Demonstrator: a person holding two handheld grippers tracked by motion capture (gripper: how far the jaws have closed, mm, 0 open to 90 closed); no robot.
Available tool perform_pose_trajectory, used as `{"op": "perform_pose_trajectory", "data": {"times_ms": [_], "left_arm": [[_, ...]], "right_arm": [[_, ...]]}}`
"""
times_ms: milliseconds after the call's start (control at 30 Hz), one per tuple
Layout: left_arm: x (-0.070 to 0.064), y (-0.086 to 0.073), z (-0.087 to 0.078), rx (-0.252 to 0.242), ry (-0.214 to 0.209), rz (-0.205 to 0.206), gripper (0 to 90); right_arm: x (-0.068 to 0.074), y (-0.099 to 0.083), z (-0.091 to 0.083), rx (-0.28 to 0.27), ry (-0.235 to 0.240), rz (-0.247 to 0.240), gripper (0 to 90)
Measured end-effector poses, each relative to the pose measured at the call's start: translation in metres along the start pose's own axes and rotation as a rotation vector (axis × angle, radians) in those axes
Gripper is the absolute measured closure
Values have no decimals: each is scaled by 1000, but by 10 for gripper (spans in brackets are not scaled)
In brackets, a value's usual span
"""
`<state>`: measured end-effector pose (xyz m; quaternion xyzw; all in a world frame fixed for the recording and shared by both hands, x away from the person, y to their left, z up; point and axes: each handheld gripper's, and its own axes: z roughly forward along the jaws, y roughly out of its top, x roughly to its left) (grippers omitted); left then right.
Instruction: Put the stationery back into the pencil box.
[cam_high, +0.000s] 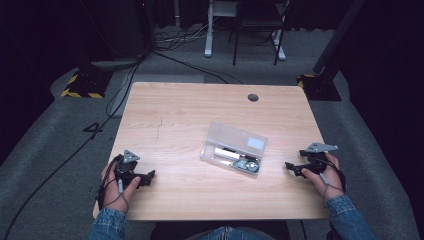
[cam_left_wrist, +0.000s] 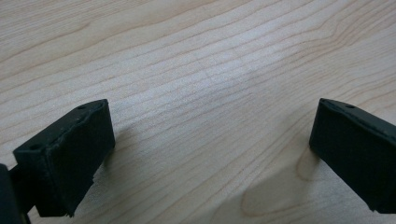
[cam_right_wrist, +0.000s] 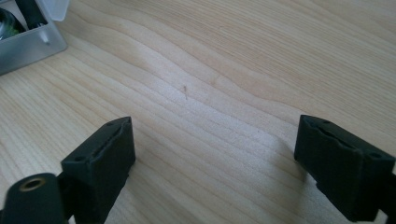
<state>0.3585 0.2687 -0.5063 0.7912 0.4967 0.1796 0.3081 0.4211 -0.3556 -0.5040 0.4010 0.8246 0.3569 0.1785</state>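
Note:
A clear plastic box (cam_high: 234, 148) lies open in the middle of the wooden table (cam_high: 190, 115), its lid tipped back; a white tube and a dark round part lie inside. A corner of the box (cam_right_wrist: 28, 39) reaches into the top left of the right gripper view. My left gripper (cam_high: 146, 178) rests at the table's near left, held in a hand, jaws wide apart over bare wood (cam_left_wrist: 210, 126). My right gripper (cam_high: 292, 168) rests at the near right, pointing toward the box, jaws also wide apart with nothing between them (cam_right_wrist: 215, 154).
A round cable hole (cam_high: 253, 97) sits near the table's far edge. Beyond the table, cables, a stand with yellow-black tape (cam_high: 82, 85) and desk legs (cam_high: 209, 30) stand on the grey floor. Bare wood lies left of the box.

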Motion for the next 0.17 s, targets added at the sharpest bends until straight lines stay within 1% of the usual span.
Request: {"op": "perform_pose_trajectory", "data": {"times_ms": [67,167], "left_arm": [[0,0,0,0,0,0,2],[0,0,0,0,2,0,3]], "right_arm": [[1,1,2,8,-5,3,83],[2,3,4,15,-8,10,58]]}}
